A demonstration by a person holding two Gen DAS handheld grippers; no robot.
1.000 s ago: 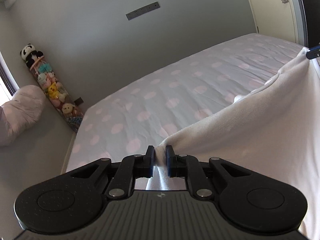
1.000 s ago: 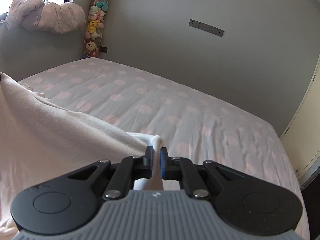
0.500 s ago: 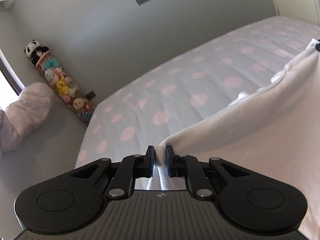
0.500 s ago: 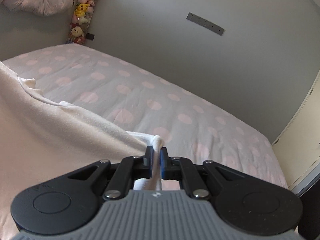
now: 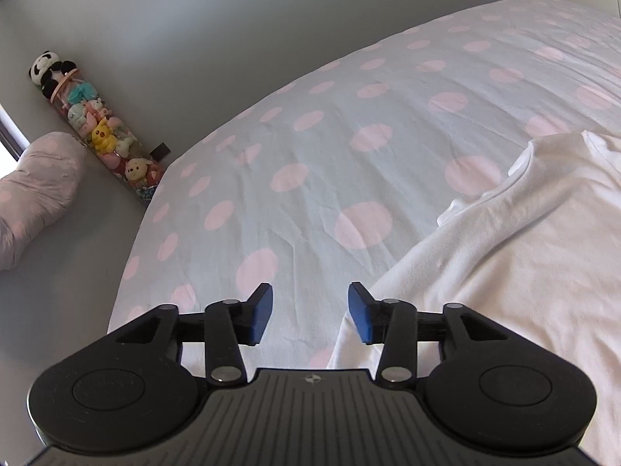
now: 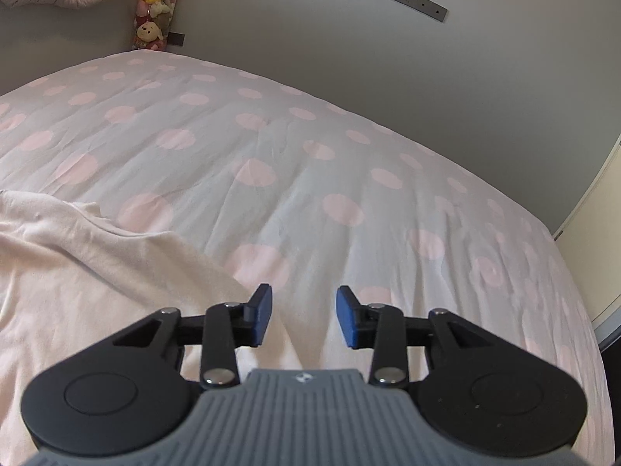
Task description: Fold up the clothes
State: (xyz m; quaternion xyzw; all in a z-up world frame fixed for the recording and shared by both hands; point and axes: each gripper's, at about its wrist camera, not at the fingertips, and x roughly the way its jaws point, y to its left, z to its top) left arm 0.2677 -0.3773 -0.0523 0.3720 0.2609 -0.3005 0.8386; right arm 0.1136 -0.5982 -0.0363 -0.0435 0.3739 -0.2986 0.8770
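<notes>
While the white garment lay spread on the dotted bed, both the left gripper and right gripper gaped wide and empty; smoothing wrinkles first would likely sharpen the fold.

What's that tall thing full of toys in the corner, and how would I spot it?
Follow the polka-dot bed to its far corner by the grey wall. There a clear tube of plush toys leans on the wall. A panda sits on top, unlike the plain pink pillow beside it.
</notes>
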